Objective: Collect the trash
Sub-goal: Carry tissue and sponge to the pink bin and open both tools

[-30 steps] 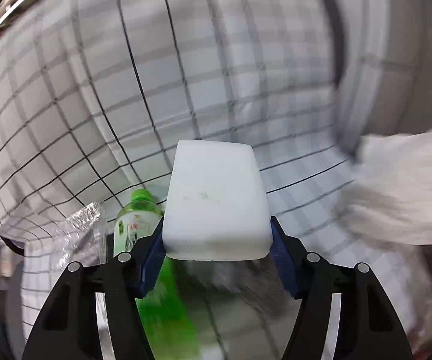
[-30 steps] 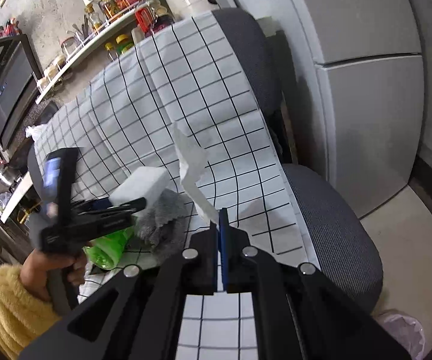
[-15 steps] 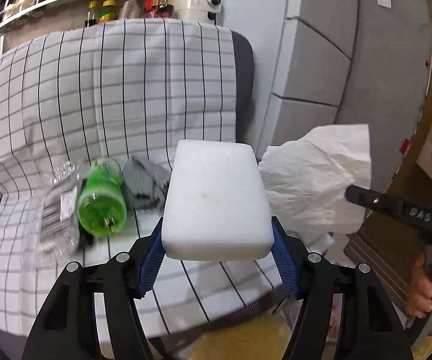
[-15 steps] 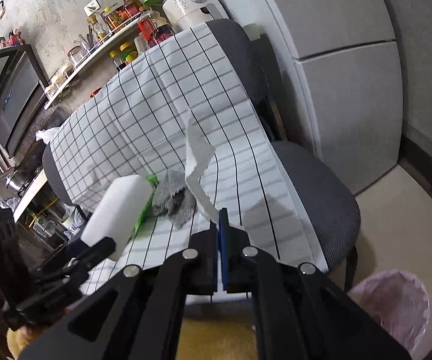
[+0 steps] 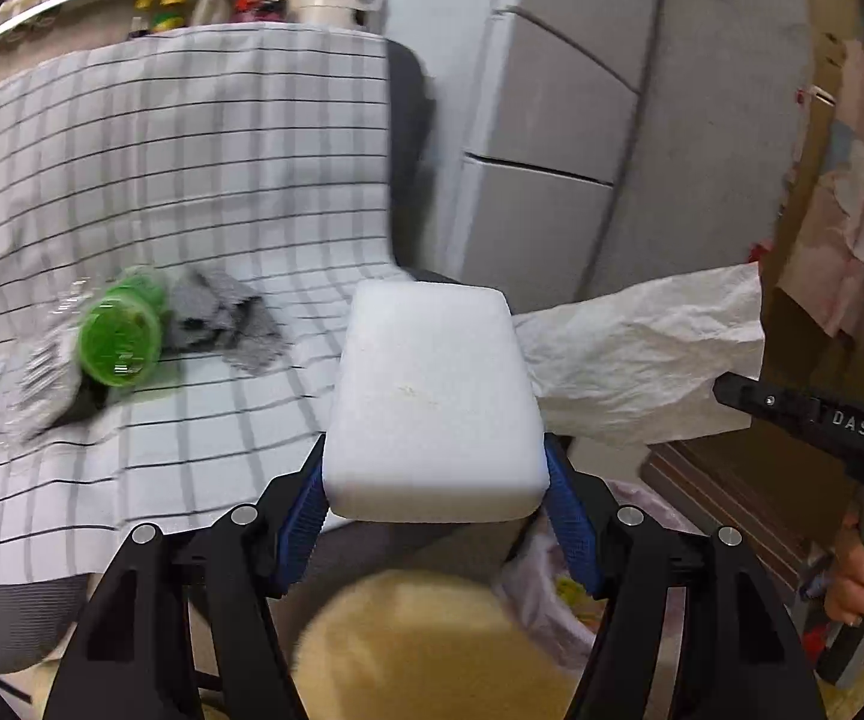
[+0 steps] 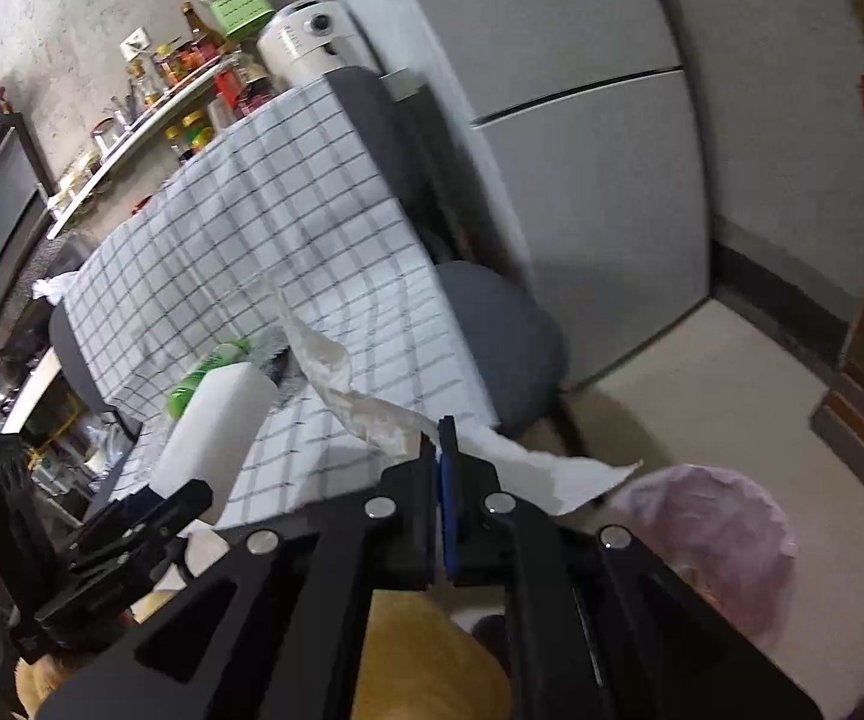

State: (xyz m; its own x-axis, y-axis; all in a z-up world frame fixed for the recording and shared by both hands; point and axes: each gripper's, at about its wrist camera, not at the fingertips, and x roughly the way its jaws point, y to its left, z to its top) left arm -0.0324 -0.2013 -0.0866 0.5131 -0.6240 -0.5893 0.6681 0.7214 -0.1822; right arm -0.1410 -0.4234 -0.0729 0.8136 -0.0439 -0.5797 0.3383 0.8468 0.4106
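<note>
My left gripper [image 5: 435, 492] is shut on a white foam block [image 5: 432, 402], held in the air off the front of the chair; the block also shows in the right wrist view [image 6: 216, 426]. My right gripper [image 6: 445, 450] is shut on a crumpled white paper towel [image 6: 360, 396], which hangs to the right of the block in the left wrist view [image 5: 642, 360]. A green bottle [image 5: 123, 333], a grey rag [image 5: 222, 315] and a clear plastic wrapper [image 5: 42, 378] lie on the chair's checked cloth [image 5: 192, 180]. A pink-lined trash bin [image 6: 714, 540] stands on the floor at lower right.
A grey refrigerator [image 6: 582, 120] stands right of the chair. A shelf with bottles and a white appliance [image 6: 306, 42] runs behind it. A brown door frame [image 5: 804, 240] is at the right. Beige floor [image 6: 732, 390] lies between chair and wall.
Both grippers have pulled back from the chair seat with the foam block and the paper towel and swung right toward the floor; the trash bin has come into fuller view.
</note>
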